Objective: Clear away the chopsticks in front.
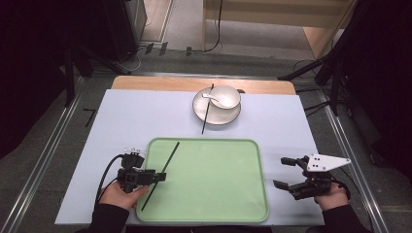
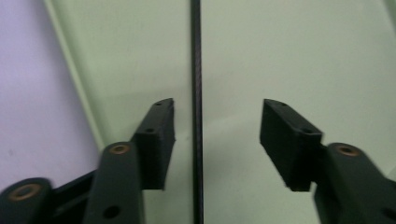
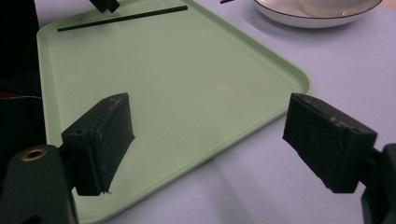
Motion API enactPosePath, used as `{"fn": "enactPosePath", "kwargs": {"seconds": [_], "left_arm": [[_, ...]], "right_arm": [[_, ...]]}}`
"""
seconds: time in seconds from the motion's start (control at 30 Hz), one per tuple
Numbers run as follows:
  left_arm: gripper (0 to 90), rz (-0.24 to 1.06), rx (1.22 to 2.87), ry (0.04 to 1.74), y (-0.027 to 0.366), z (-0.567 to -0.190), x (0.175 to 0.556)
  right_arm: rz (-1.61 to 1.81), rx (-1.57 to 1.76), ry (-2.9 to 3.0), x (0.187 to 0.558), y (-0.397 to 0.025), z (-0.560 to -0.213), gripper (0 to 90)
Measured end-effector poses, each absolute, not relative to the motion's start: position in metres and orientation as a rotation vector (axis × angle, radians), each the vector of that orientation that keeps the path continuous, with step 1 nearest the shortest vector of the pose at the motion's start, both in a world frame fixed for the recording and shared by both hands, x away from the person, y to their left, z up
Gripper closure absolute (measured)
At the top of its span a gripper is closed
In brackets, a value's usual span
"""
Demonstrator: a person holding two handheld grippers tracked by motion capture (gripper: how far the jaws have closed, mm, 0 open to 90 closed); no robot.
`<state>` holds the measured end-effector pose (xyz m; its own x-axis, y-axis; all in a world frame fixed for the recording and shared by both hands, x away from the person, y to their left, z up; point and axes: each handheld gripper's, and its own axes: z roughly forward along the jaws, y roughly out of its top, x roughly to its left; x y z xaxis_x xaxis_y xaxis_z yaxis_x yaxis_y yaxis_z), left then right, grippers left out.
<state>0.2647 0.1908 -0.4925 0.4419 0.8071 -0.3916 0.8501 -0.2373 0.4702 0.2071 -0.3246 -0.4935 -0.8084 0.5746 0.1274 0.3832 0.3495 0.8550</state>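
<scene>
Chopstick [image 2: 196,93] lies on the green tray [image 1: 228,204] between your left gripper's [image 1: 158,176] parted jaws, apparently just set down; next fetch the second chopstick [image 1: 207,108] off the bowl [image 1: 224,96], right gripper [image 1: 287,172] idle, spread.

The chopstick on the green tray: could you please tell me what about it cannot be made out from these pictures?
- Left gripper view: both ends of the chopstick are cut off by the top and bottom edges.
- Left gripper view: whether the left hand-held gripper touches it; the open jaws straddle it, the near one very close.
- High view: the stretch under the left hand-held gripper is hidden.
- Right gripper view: its far end on the tray is covered by a dark gripper part.
</scene>
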Motion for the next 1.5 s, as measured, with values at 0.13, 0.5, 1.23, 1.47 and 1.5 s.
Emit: {"fn": "enactPosePath", "kwargs": {"seconds": [0.13,0.5,1.23,1.47,1.5], "left_arm": [[35.1,-0.032,2.07,1.273,0.193,-0.487,0.268],[25.4,-0.072,2.049,1.186,0.199,-0.49,0.294],[31.2,-0.085,2.101,1.093,0.164,-0.468,0.352],[33.0,-0.064,2.124,1.074,0.146,-0.459,0.372],[33.1,-0.067,2.126,1.075,0.144,-0.457,0.376]], "right_arm": [[1.448,0.87,2.414,0.206,-0.325,-0.494,16.4],[1.439,0.895,2.406,0.199,-0.329,-0.494,16.4],[1.419,0.951,2.376,0.184,-0.339,-0.495,16.4],[1.42,0.947,2.373,0.184,-0.339,-0.495,16.4],[1.421,0.947,2.374,0.184,-0.339,-0.495,16.4]]}}
